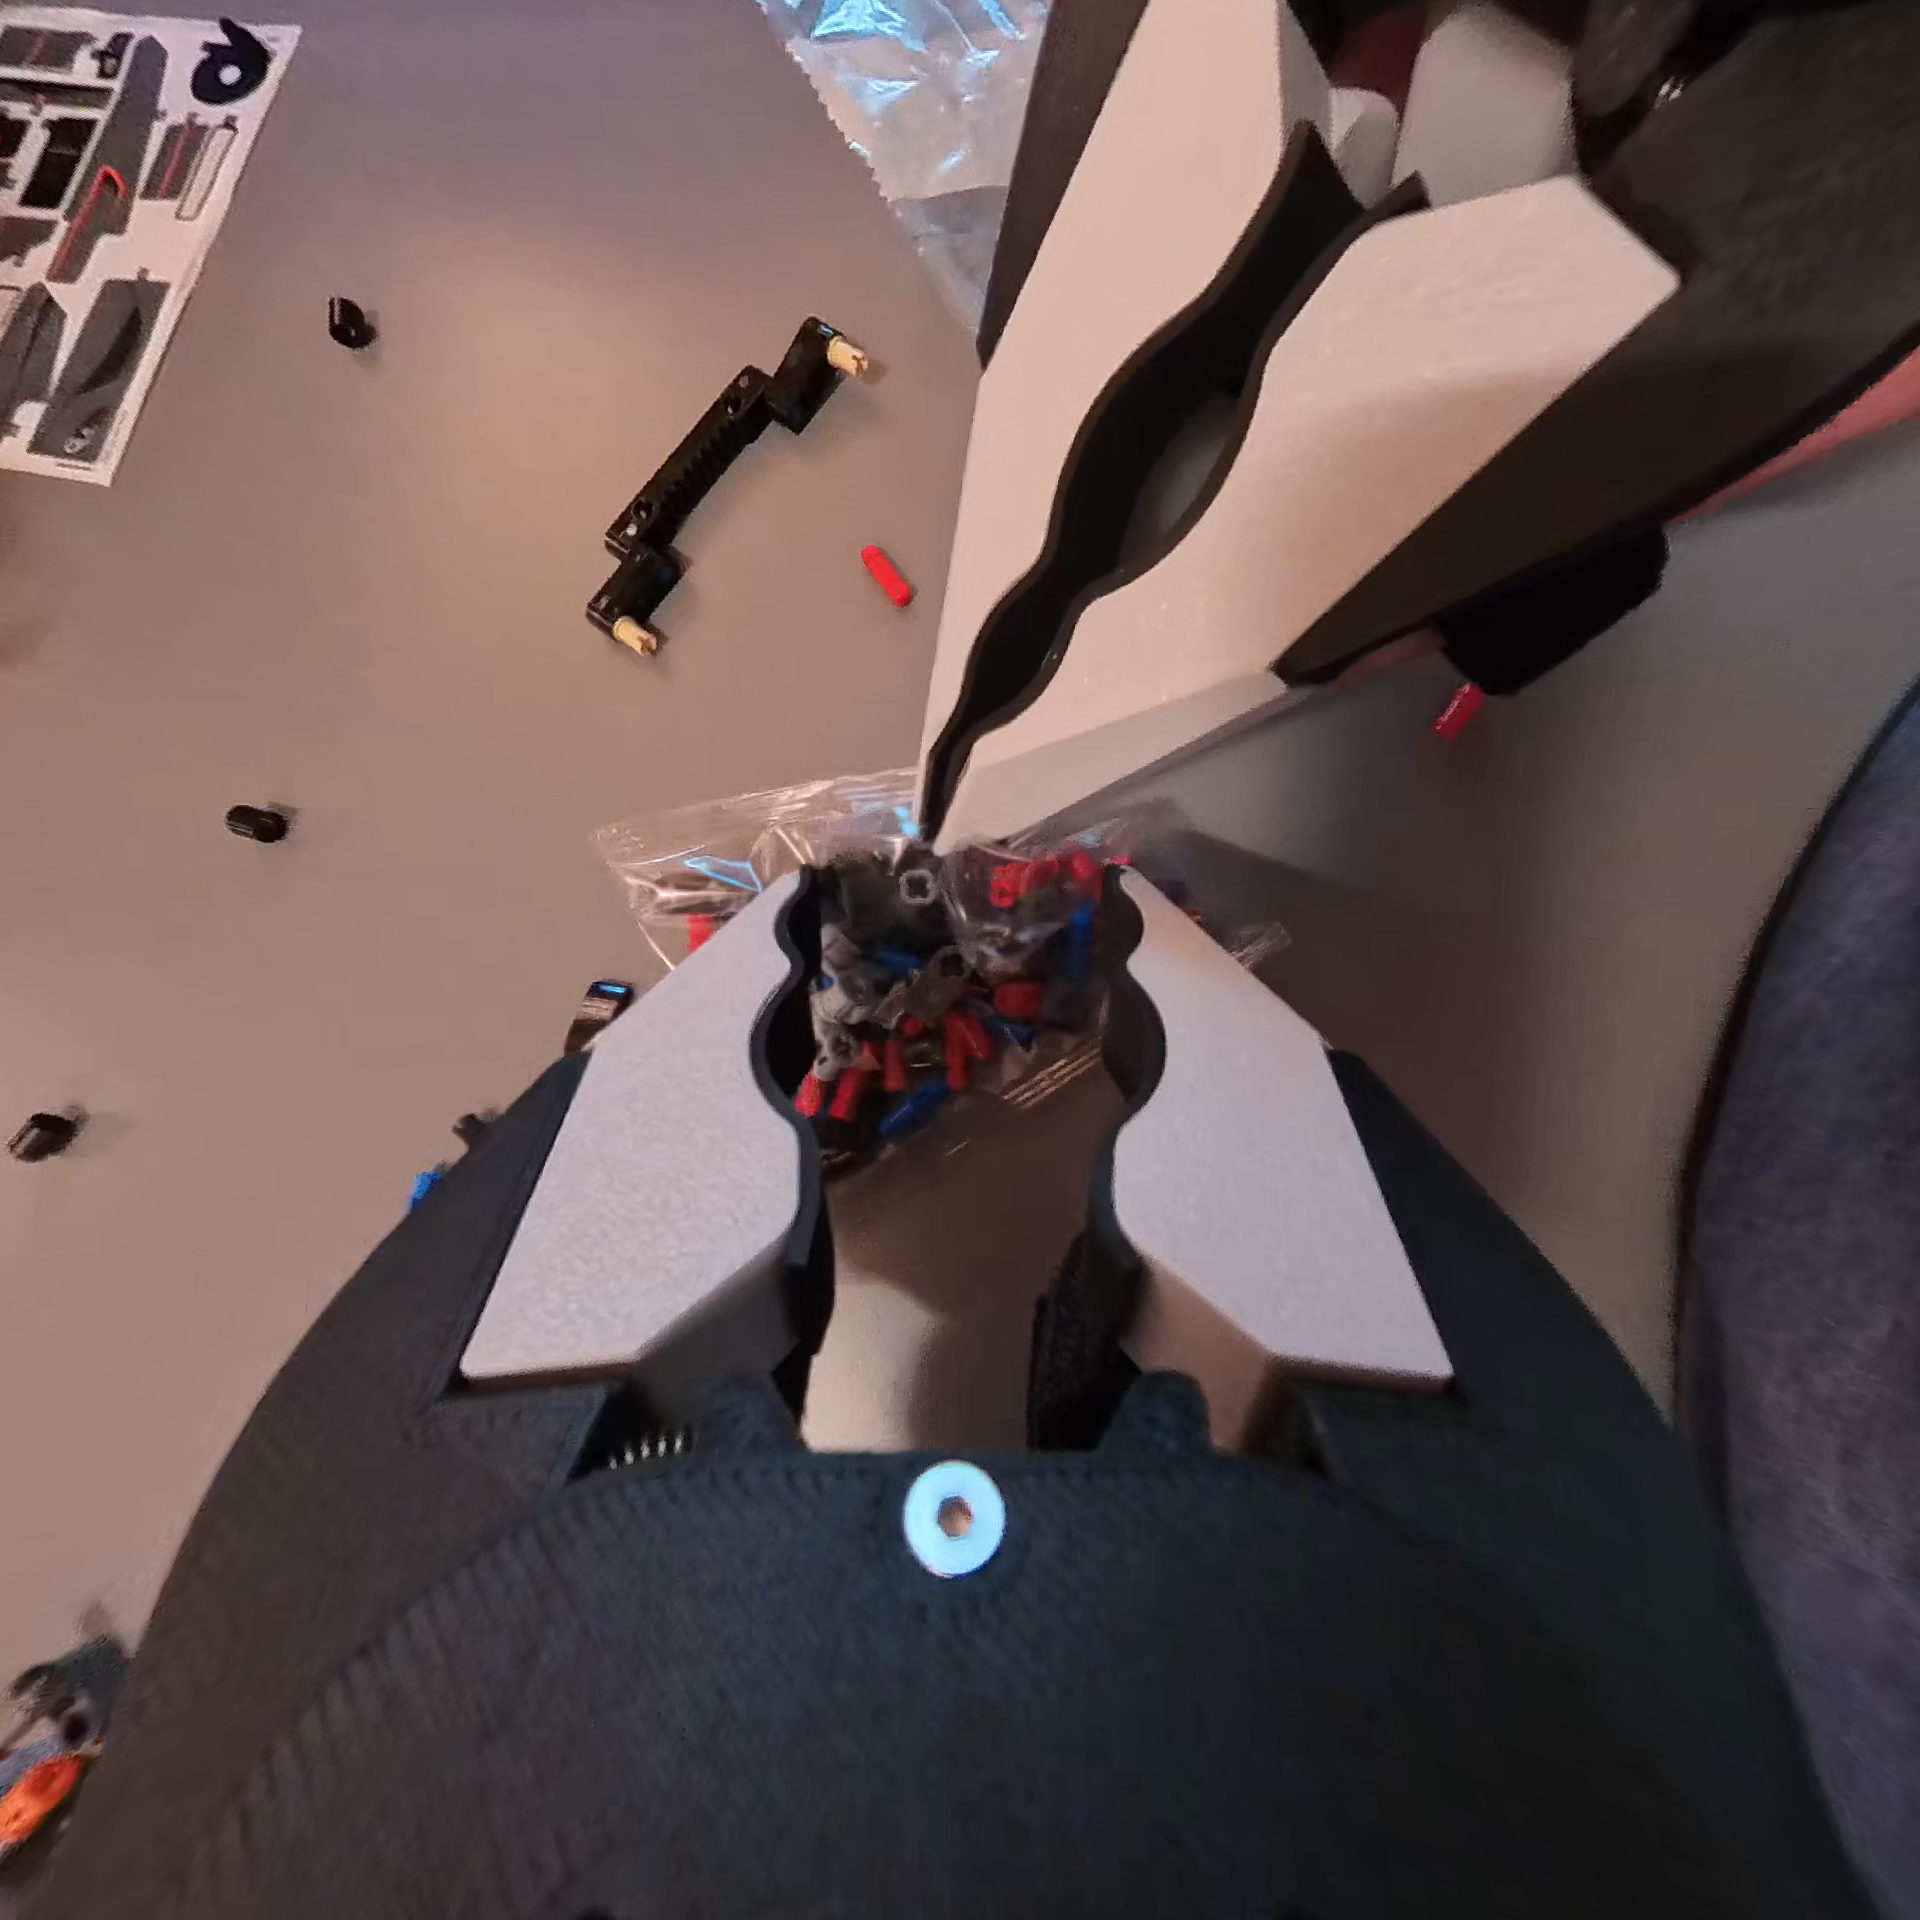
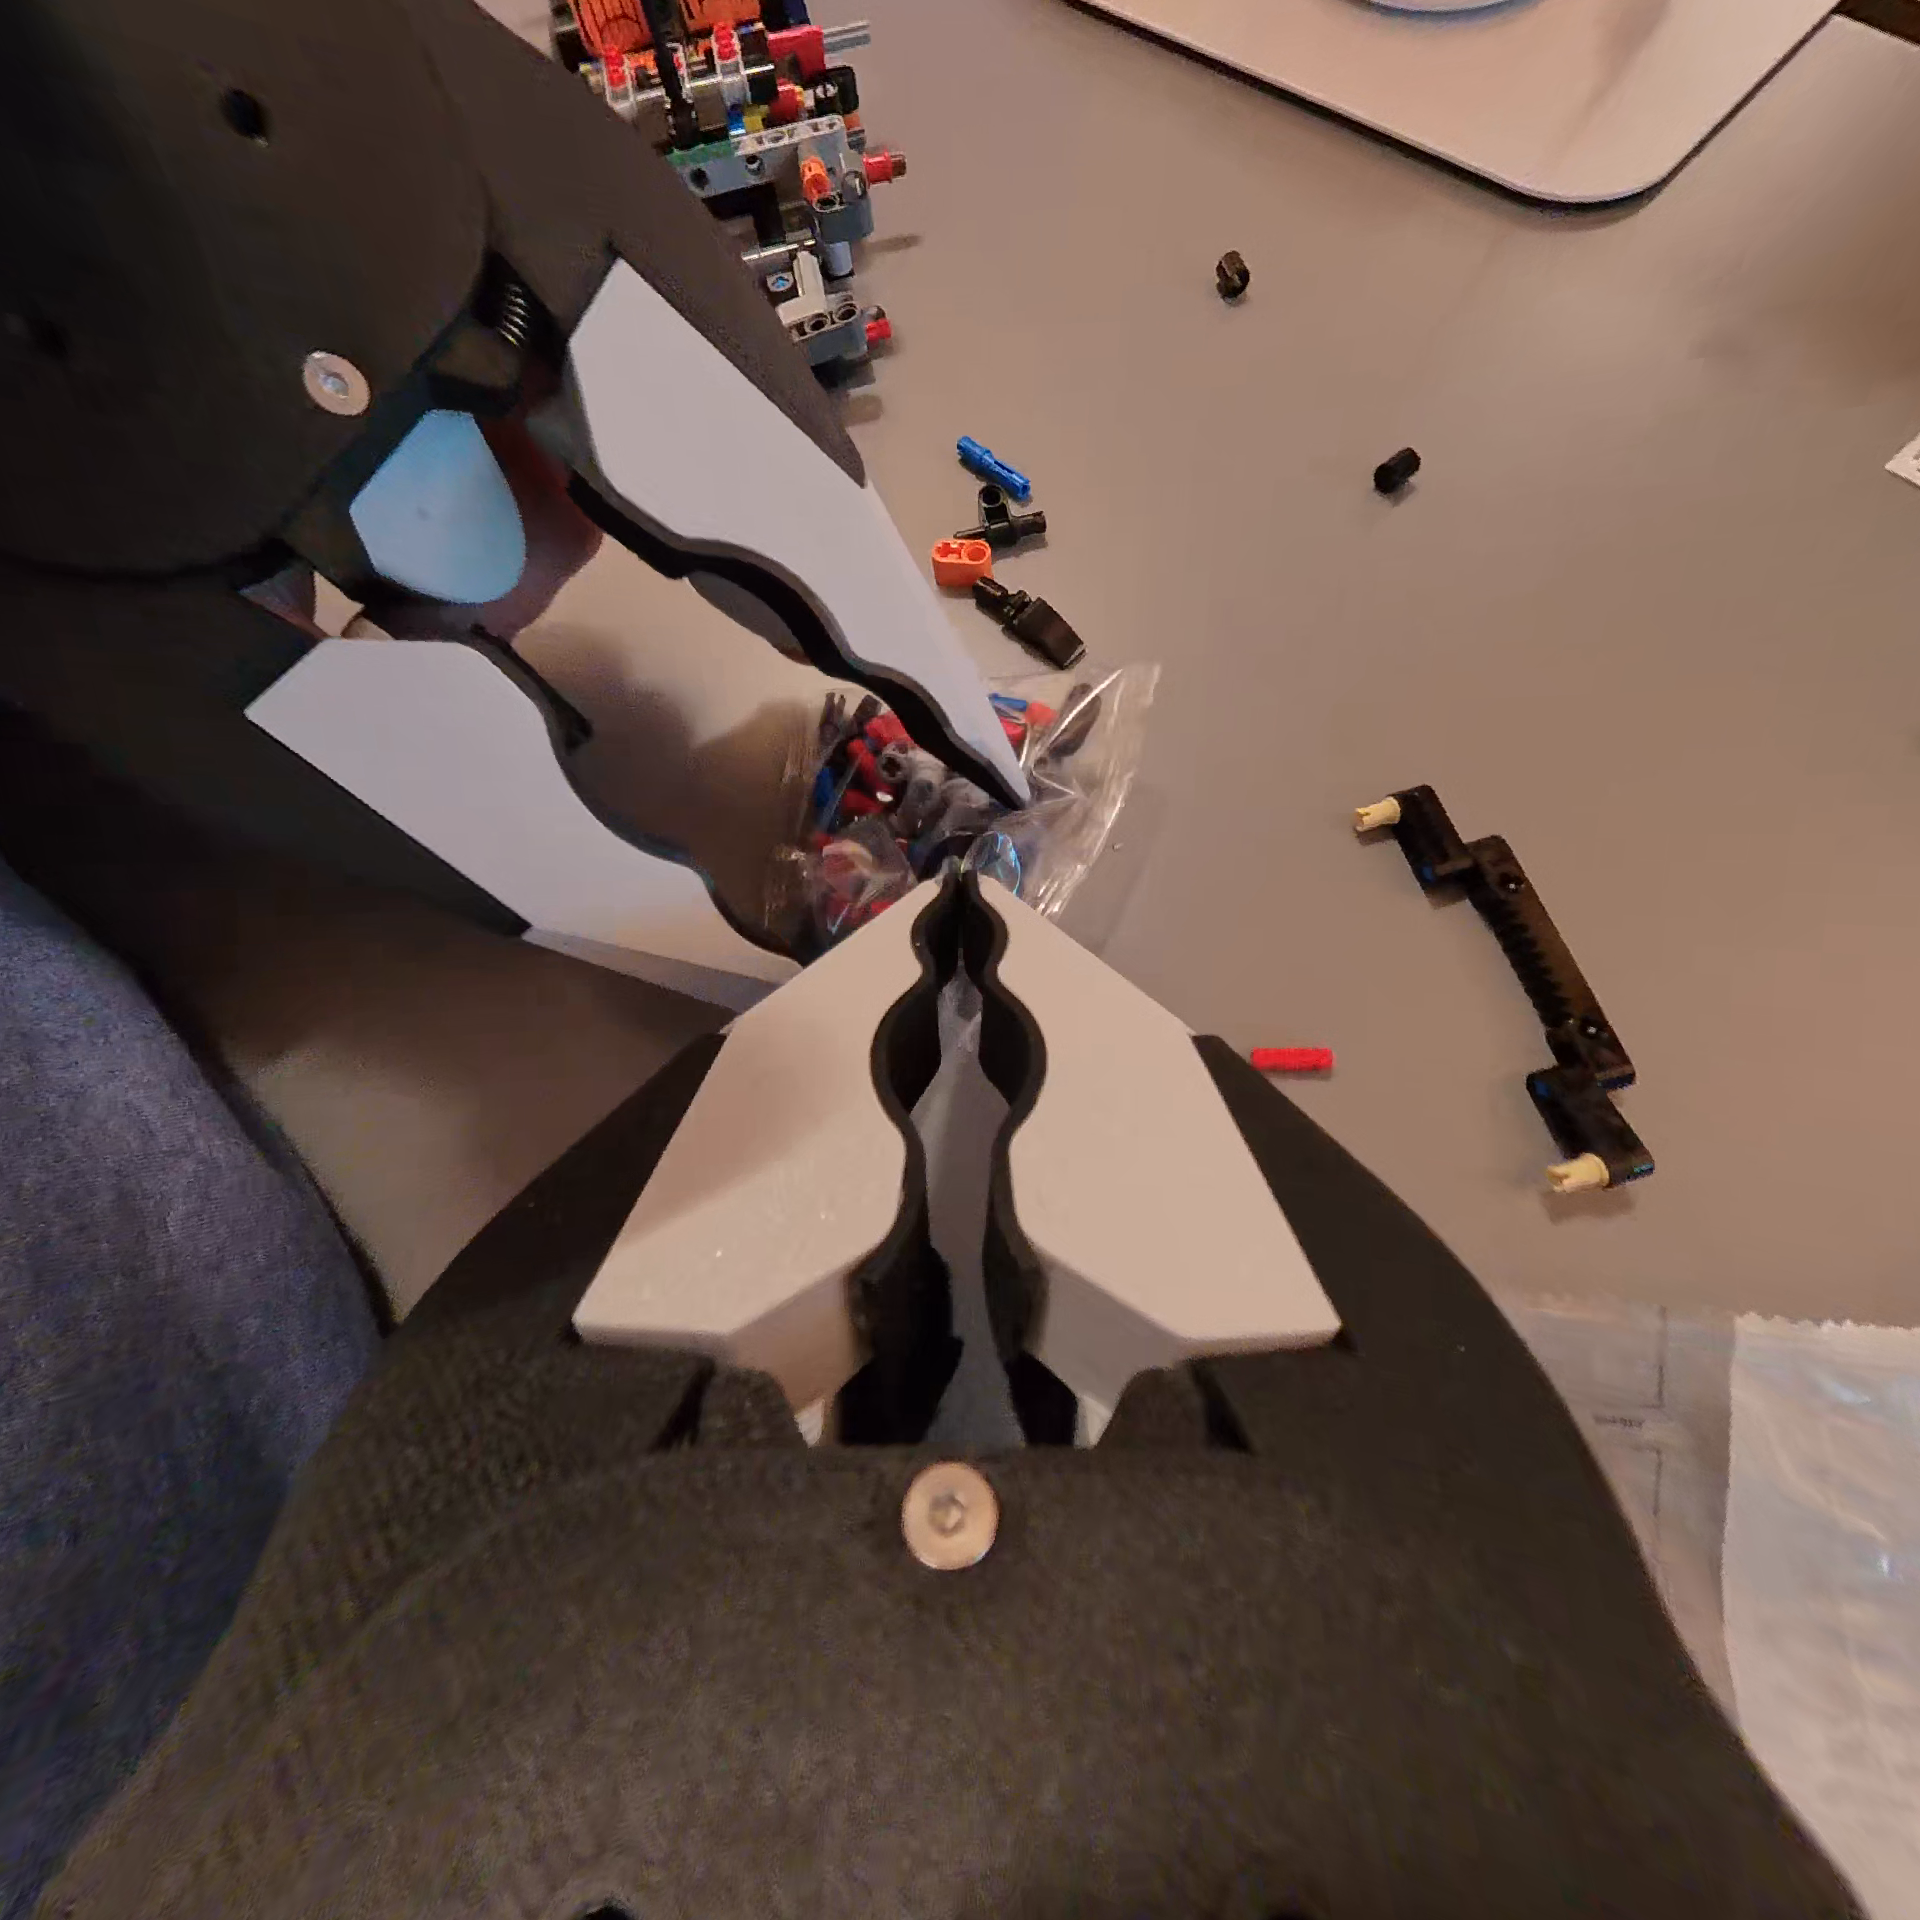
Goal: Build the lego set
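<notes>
While the right claw (image 2: 961, 883) is closed tight on the edge of a clear bag of small parts (image 2: 914, 800), that bag is straddled, not gripped, by the wide-open left claw (image 1: 961, 883) on the grey desk (image 2: 1299, 644). Farther off, a black rack piece (image 2: 1507, 977) and a half-built model (image 2: 758, 156) are seen.

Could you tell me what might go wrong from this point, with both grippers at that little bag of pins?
1. The right gripper pinches only the edge of the clear bag; the thin film could slip out or tear.
2. The left gripper is open around the bag; if it closes and pulls, pins may scatter over the table.
3. Spilled pins could mix with the loose red pin.
</notes>
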A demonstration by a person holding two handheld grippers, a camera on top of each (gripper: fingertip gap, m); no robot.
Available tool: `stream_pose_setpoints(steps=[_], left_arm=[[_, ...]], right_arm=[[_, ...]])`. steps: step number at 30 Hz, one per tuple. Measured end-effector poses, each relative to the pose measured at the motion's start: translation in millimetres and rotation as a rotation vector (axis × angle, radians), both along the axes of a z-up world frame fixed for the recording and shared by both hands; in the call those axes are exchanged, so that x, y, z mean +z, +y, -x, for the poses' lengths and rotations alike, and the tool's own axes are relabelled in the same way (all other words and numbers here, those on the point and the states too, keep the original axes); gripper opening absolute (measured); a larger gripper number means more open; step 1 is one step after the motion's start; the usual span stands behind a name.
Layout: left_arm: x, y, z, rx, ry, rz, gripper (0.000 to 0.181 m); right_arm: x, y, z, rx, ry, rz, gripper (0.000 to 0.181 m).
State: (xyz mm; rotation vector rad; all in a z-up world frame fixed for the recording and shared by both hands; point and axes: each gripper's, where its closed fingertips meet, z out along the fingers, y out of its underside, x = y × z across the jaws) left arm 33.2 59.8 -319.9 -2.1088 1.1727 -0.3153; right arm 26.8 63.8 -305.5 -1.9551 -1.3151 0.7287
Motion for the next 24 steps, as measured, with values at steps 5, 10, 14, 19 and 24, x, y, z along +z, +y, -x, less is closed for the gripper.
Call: stream_pose_setpoints(steps=[5,10,14,19,24], left_arm=[[8,1,8,0.068,-0.052,0.005,0.059],[22,-2,11,0.116,-0.088,-0.031,0.072],[33,-4,6,0.138,-0.098,-0.058,0.076],[23,-8,4,0.184,-0.052,-0.066,0.069],[14,-7,2,0.216,-0.022,-0.058,0.062]], right_arm=[[2,4,7,0.033,-0.001,-0.020,0.000],[2,10,11,0.037,-0.004,-0.030,0.000],[5,15,13,0.025,0.007,-0.044,0.000],[5,20,14,0.007,0.011,-0.047,0.000],[6,20,16,-0.005,0.042,-0.017,0.000]])
